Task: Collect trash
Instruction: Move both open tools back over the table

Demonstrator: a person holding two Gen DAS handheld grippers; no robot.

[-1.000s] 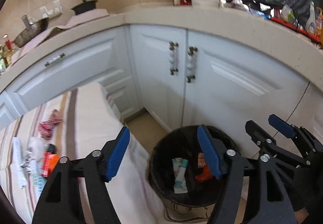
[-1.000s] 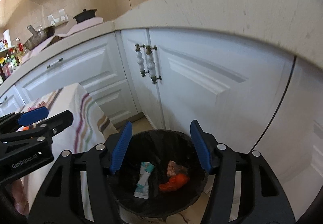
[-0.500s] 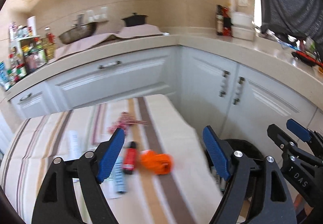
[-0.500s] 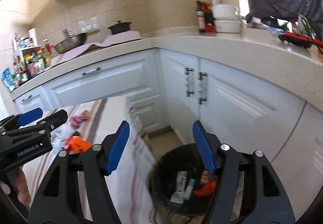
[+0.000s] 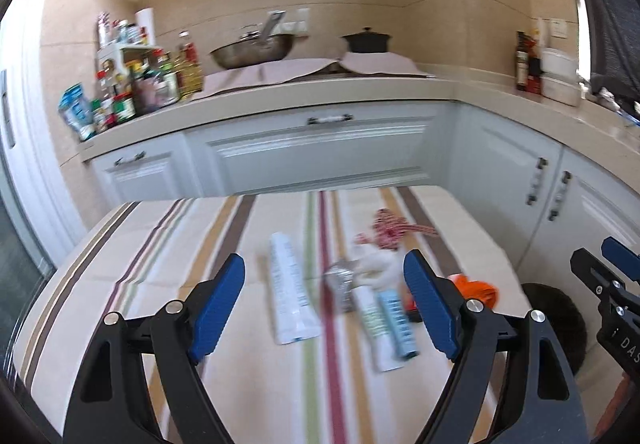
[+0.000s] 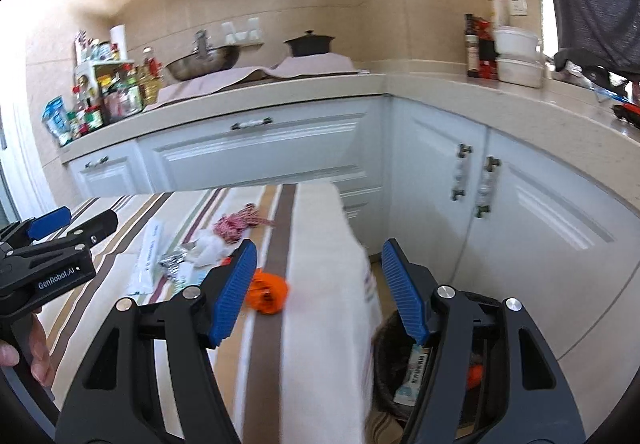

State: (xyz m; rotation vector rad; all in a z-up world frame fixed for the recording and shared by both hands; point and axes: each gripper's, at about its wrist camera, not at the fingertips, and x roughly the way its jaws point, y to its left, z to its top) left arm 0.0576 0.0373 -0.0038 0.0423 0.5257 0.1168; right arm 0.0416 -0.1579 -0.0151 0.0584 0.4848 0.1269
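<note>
My left gripper [image 5: 324, 308] has its jaws wide apart, just opened further, with nothing between them. My right gripper [image 6: 316, 288] also stands apart and empty.

In the left wrist view the trash lies dead ahead, centre of frame: a white tube [image 5: 290, 292], a foil scrap [image 5: 340, 282], two more tubes [image 5: 386, 320], a white wad [image 5: 380, 268], a red-and-white wrapper [image 5: 390, 230] and an orange piece [image 5: 476, 290] at right. The tubes run lengthwise away from the gripper, so I judge the jaws already sit across them.

The left gripper is nearer the pile. The right sits nearer the orange piece [image 6: 267, 294] and the bin [image 6: 420, 364], lower right, beside the table edge.

Surface: a striped cloth [image 5: 168, 264] on a table. Beyond it, white cabinets [image 5: 320, 151] and a counter [image 5: 360, 89] bearing a pot [image 5: 366, 41] and a wok [image 5: 254, 53].
</note>
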